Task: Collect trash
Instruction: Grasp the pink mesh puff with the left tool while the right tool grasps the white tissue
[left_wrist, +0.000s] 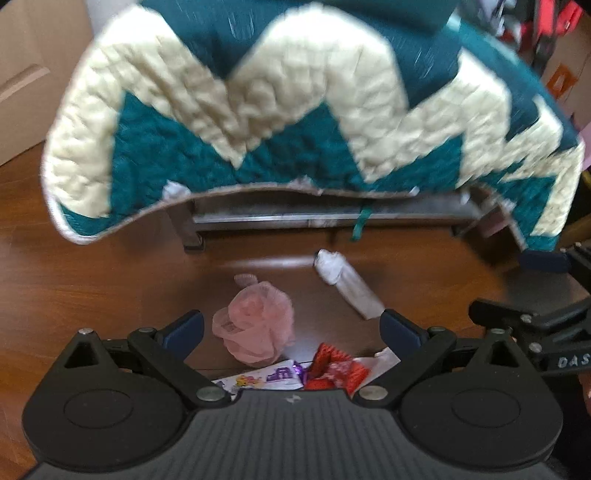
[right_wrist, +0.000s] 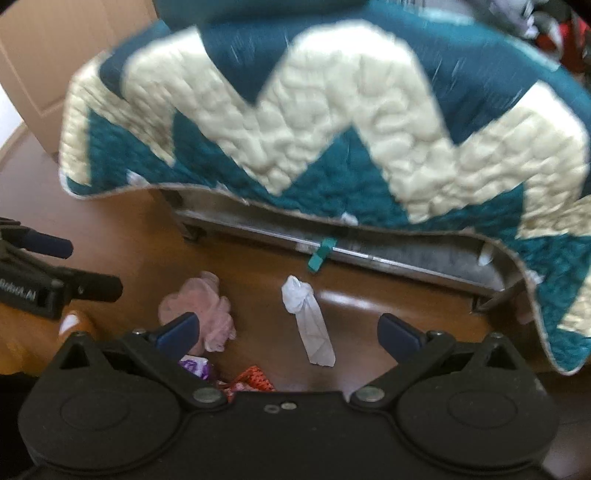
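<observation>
Trash lies on the brown wooden floor in front of a bed. A pink mesh puff (left_wrist: 255, 325) (right_wrist: 207, 314) sits between my left gripper's (left_wrist: 291, 328) open fingers, below them. A knotted white plastic bag (left_wrist: 347, 282) (right_wrist: 310, 321) lies to its right. A red wrapper (left_wrist: 336, 369) (right_wrist: 255, 378) and a white and purple wrapper (left_wrist: 266, 378) (right_wrist: 195, 365) lie close under the grippers. My right gripper (right_wrist: 288, 332) is open and empty above the white bag. The right gripper also shows at the right edge of the left wrist view (left_wrist: 546, 332).
A teal and cream zigzag quilt (left_wrist: 295, 110) (right_wrist: 332, 129) hangs over the bed's metal frame (left_wrist: 314, 218) (right_wrist: 369, 254). A cardboard box (left_wrist: 33, 74) (right_wrist: 66, 55) stands at the back left. The left gripper's body (right_wrist: 40, 280) shows at the left edge.
</observation>
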